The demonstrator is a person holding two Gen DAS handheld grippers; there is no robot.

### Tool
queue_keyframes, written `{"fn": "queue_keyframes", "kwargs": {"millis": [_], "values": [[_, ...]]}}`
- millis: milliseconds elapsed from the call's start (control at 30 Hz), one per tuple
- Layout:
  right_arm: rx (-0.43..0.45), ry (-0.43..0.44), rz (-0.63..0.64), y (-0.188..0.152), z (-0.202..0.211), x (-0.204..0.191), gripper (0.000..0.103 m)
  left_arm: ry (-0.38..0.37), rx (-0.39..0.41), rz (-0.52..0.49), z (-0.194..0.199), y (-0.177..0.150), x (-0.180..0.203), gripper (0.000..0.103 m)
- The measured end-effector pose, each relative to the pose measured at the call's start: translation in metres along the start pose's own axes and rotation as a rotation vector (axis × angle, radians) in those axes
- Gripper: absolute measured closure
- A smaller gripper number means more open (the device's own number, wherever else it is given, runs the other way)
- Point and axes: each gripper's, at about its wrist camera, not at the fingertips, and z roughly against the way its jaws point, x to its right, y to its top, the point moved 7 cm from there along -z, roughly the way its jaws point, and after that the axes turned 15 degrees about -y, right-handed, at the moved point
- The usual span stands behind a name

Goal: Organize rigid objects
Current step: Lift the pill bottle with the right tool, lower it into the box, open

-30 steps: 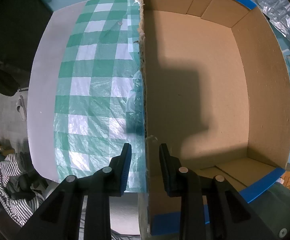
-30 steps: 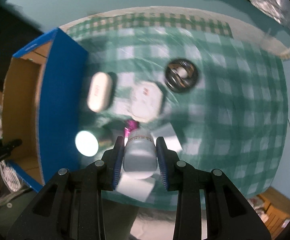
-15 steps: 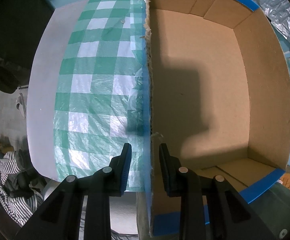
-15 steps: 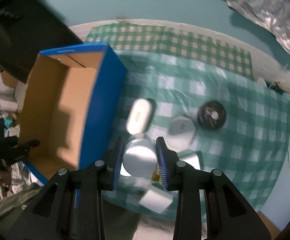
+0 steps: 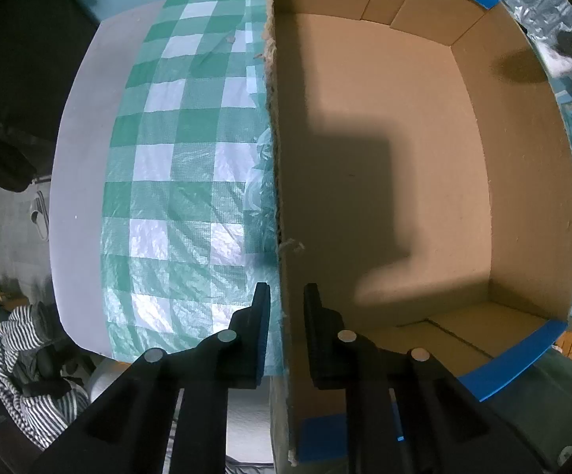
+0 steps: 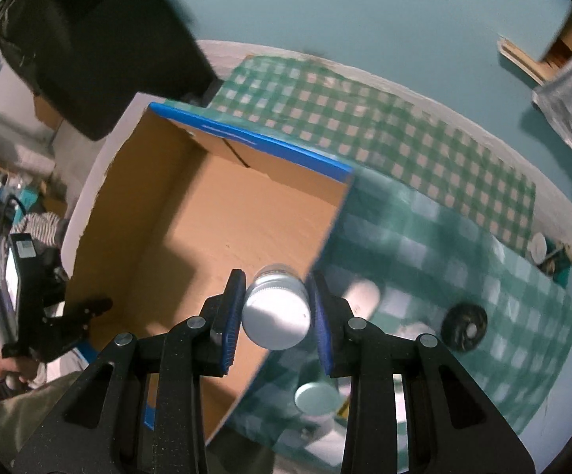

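Observation:
My right gripper (image 6: 278, 312) is shut on a white bottle with a ribbed cap (image 6: 276, 316), held high over the right edge of the open cardboard box (image 6: 222, 213). The box inside is bare brown cardboard (image 5: 396, 166). My left gripper (image 5: 286, 308) is shut on the box's left wall (image 5: 276, 158), one finger outside and one inside. The left gripper also shows in the right wrist view (image 6: 68, 316), at the box's near corner. The bottle and right gripper appear blurred at the top right of the left wrist view (image 5: 566, 55).
On the green checked cloth (image 6: 443, 245) right of the box lie a white oval case (image 6: 364, 296), a round black object (image 6: 465, 322), a silver-lidded jar (image 6: 317, 397) and white pieces. A dark chair (image 6: 100, 39) stands behind the box. Striped cloth (image 5: 21, 339) lies below the table edge.
My right gripper has lifted the bottle off the cloth and carried it left, from above the loose items to over the box's right edge. My left gripper keeps its hold on the wall.

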Motion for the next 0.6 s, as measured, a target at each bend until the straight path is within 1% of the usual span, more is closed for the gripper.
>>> {"fn": "queue_keyframes", "kwargs": {"millis": [100,267,467,600], "values": [[-0.013,-0.001,0.038,0.008,-0.012,-0.012,0.071,0.009,0.004,-0.003,-0.001,0.000,0.000,0.089],[-0.039,-0.007,0.075,0.014,-0.033,-0.021,0.071,0.006,0.011,-0.002,-0.003,-0.001,0.000,0.089],[-0.065,-0.015,0.074,0.017,-0.049,-0.021,0.071,0.003,0.007,-0.002,-0.003,-0.003,0.003,0.089],[-0.066,-0.020,0.072,0.018,-0.051,-0.021,0.071,0.010,-0.001,-0.008,-0.004,-0.004,0.005,0.089]]}}
